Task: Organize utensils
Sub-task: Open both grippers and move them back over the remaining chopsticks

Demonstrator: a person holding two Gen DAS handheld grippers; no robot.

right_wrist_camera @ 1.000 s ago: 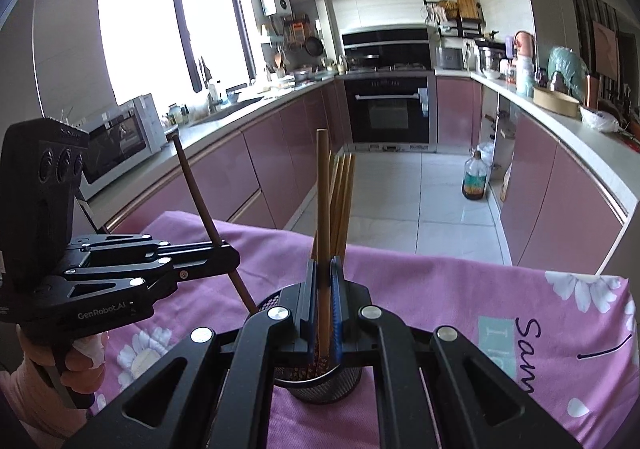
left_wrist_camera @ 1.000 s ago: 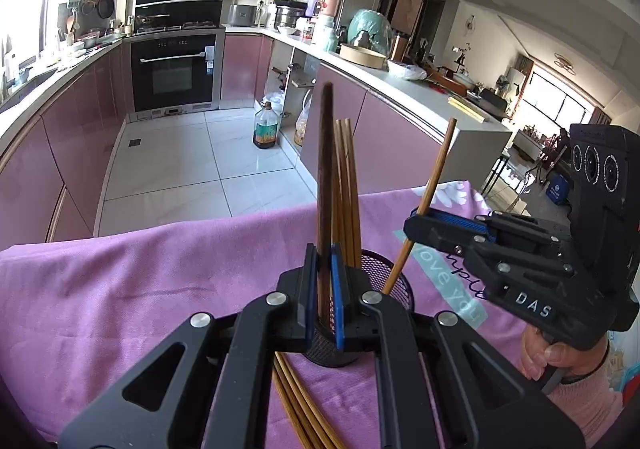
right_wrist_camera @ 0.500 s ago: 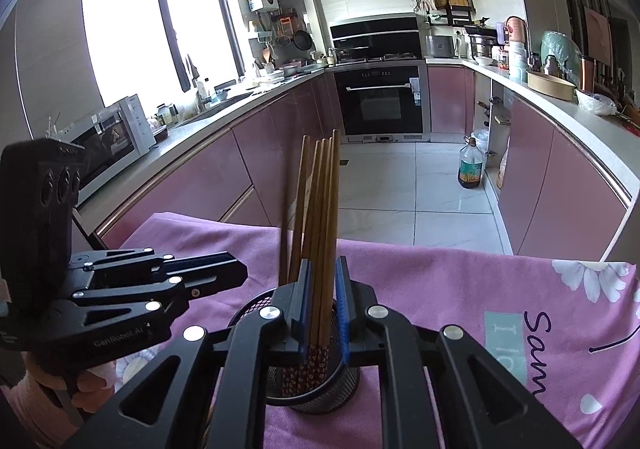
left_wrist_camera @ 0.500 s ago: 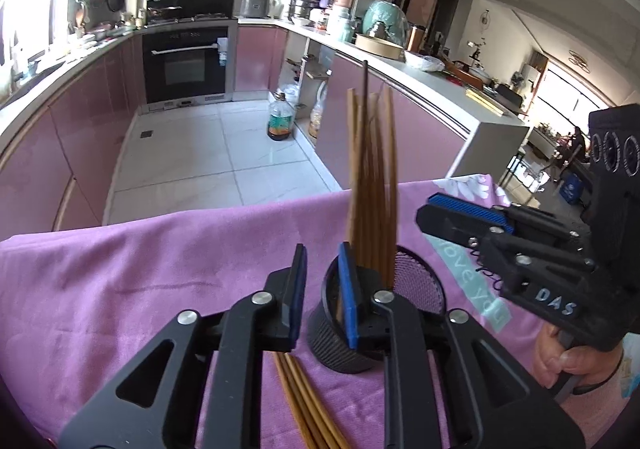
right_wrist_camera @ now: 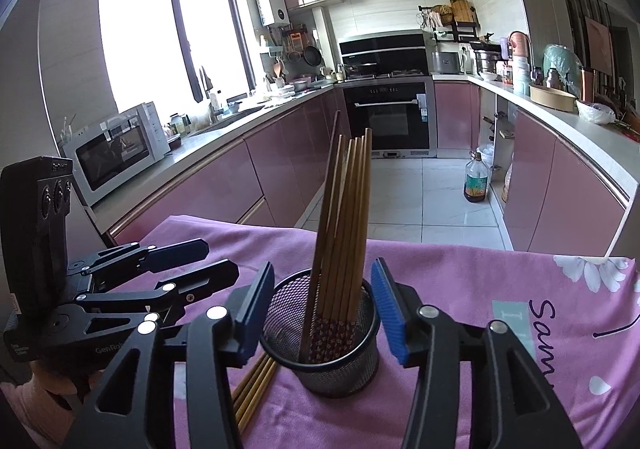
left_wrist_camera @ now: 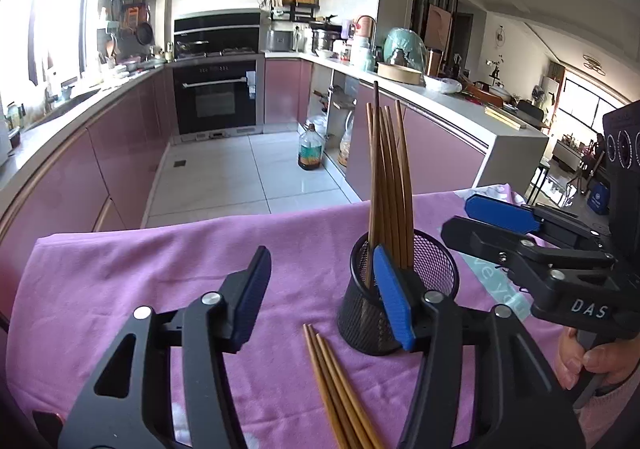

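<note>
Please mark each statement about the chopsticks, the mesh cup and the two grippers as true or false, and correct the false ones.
1. Several chopsticks stand in the black mesh cup. True.
2. The left gripper is shut on a chopstick. False: its jaws have just been opening and nothing is between the pads.
3. More loose chopsticks lie on the purple cloth beside the cup. True.
4. The right gripper is shut. False: its jaws have just been opening and stand on either side of the cup, gripping nothing.
5. The cup lies on its side. False: it stands upright.
</note>
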